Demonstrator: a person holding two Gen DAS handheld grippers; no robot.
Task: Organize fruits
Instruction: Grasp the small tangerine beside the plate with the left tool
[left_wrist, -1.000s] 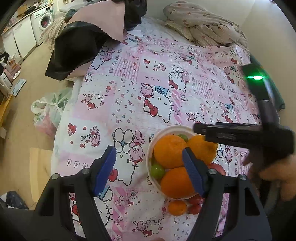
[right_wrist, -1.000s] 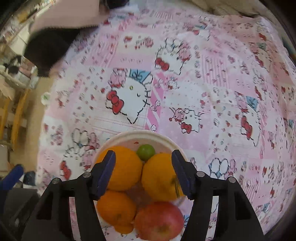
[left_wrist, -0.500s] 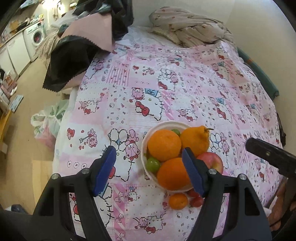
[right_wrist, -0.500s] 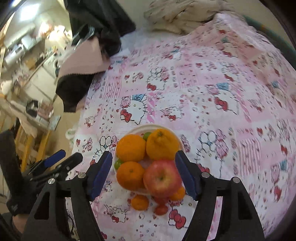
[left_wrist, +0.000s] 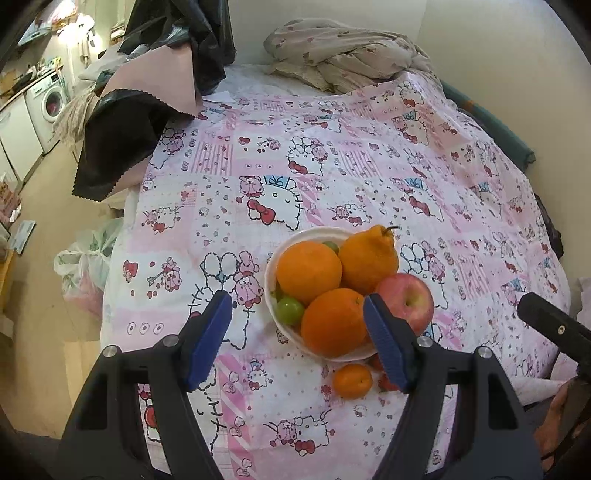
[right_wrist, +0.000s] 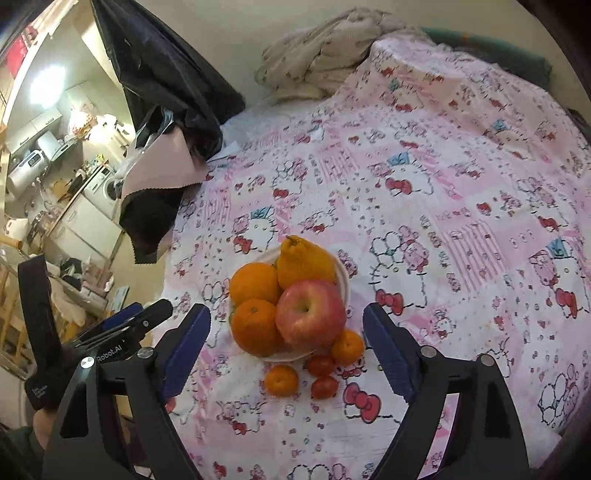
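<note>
On the bed, over a pink cartoon-print sheet (left_wrist: 332, 155), white bowl (left_wrist: 271, 269) sits piled w/ fruit: two oranges (left_wrist: 309, 271), a knobby-top citrus (left_wrist: 369, 258), red apple (right_wrist: 310, 315) at the near-right edge, green grapes (left_wrist: 290, 309) tucked low on the left side. Outside the bowl, just beside its near rim: two small mandarins (right_wrist: 281, 380) and two cherry tomatoes (right_wrist: 324, 386), all on the sheet. Left hand-held gripper (left_wrist: 299, 341) open, nothing between its pads, hovering above the bowl's near-left side. Right hand-held gripper (right_wrist: 286, 350) also wide open and empty, bowl + loose fruit framed between its fingers. Dark cloth (left_wrist: 110, 147) hangs at bed's far-left corner.
</note>
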